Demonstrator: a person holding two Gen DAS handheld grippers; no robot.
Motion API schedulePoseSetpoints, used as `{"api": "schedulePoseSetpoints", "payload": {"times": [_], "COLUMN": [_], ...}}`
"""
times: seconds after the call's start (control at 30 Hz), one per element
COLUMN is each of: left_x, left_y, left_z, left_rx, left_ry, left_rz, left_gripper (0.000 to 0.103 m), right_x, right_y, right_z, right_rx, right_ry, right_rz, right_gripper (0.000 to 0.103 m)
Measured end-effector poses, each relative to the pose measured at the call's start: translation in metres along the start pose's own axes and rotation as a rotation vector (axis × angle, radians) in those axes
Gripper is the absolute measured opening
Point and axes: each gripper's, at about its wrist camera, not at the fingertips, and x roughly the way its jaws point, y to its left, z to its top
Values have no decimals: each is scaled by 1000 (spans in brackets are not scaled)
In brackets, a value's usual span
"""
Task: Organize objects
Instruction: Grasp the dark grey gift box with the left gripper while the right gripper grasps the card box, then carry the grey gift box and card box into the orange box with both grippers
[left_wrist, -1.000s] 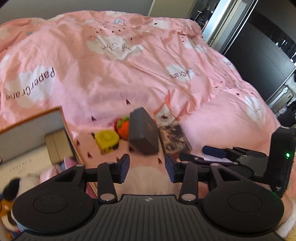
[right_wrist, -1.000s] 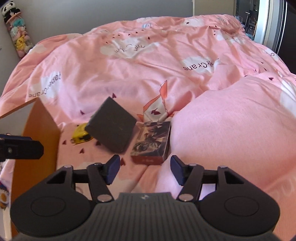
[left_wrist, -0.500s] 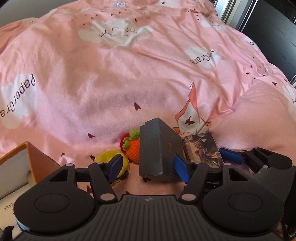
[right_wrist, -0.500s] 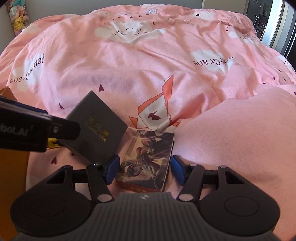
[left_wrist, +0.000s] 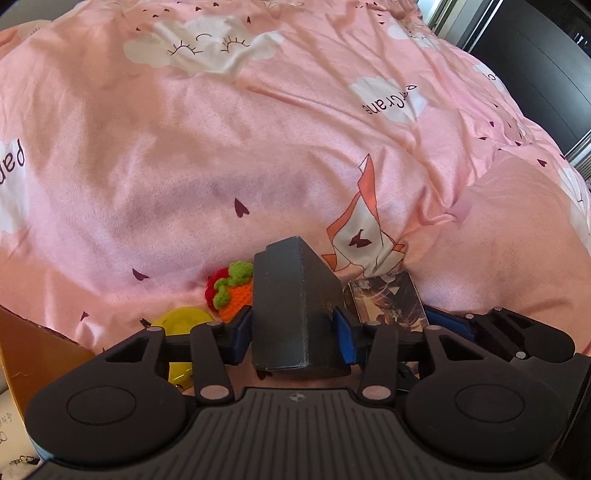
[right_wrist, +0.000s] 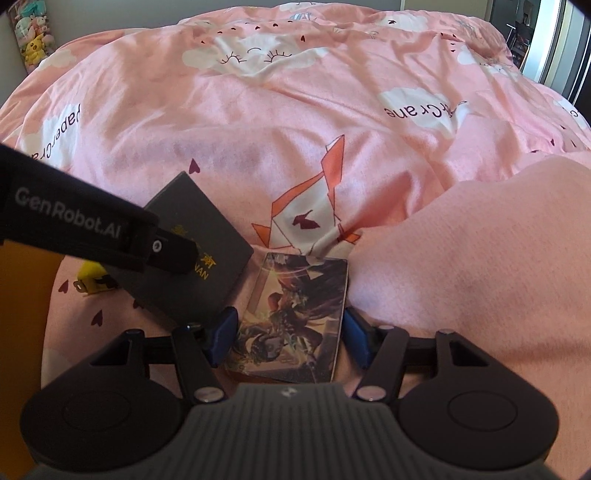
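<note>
my left gripper (left_wrist: 291, 334) just closing, pads now pinching dark grey box (left_wrist: 295, 306) on pink duvet (left_wrist: 221, 147) – pickup step. right gripper (right_wrist: 286, 334) spread, astride picture box (right_wrist: 295, 325) at 6 o'clock, pads apart from it. next, i judge – lift box toward orange bin (left_wrist: 33, 354) at 8 o'clock.

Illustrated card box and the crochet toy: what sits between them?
The dark grey box stands between the crochet toy and the illustrated card box, close against both. The left wrist view shows it.
</note>
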Motion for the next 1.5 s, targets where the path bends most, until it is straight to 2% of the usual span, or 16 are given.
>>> {"api": "schedulePoseSetpoints", "payload": {"times": [0.17,0.33,0.47,0.63,0.8,0.9,1.0,1.1,1.23,1.27,1.3,1.33,1.43,1.5], "left_x": [-17,-53,-94,-164,-218,-228,-226,-216,-204,-202,-200,-199,-194,-192], "left_y": [4,7,10,18,40,55,67,75,83,82,81,82,90,91], "left_z": [-7,-19,-35,-71,-127,-159,-190,-213,-232,-235,-239,-243,-251,-256], "left_rx": [-51,-93,-123,-170,-285,-350,-398,-431,-442,-426,-411,-403,-418,-407], "left_ry": [-26,-100,-163,-271,-346,-355,-341,-314,-282,-279,-277,-274,-248,-248], "left_rz": [-27,-39,-55,-65,-17,48,103,143,147,170,189,194,137,142], "left_gripper": [44,43,43,43,43,43,43,43,43,42,41,39,38,38], "right_x": [-14,-33,-60,-111,-169,-194,-208,-210,-199,-194,-192,-186,-179,-176], "right_y": [-1,-6,-6,6,35,64,100,134,164,168,172,173,174,182], "right_z": [-7,-14,-23,-35,-39,-43,-50,-62,-74,-75,-77,-75,-74,-77], "right_rx": [13,74,120,135,79,2,-99,-200,-307,-327,-345,-347,-350,-385], "right_ry": [5,6,-4,-68,-156,-175,-156,-110,-47,-33,-31,-17,24,32], "right_rz": [37,102,166,259,391,464,508,475,391,369,321,285,279,247], "right_gripper": [62,62,62,62,62,62,62,62,61,57,16,12,12,11]}}
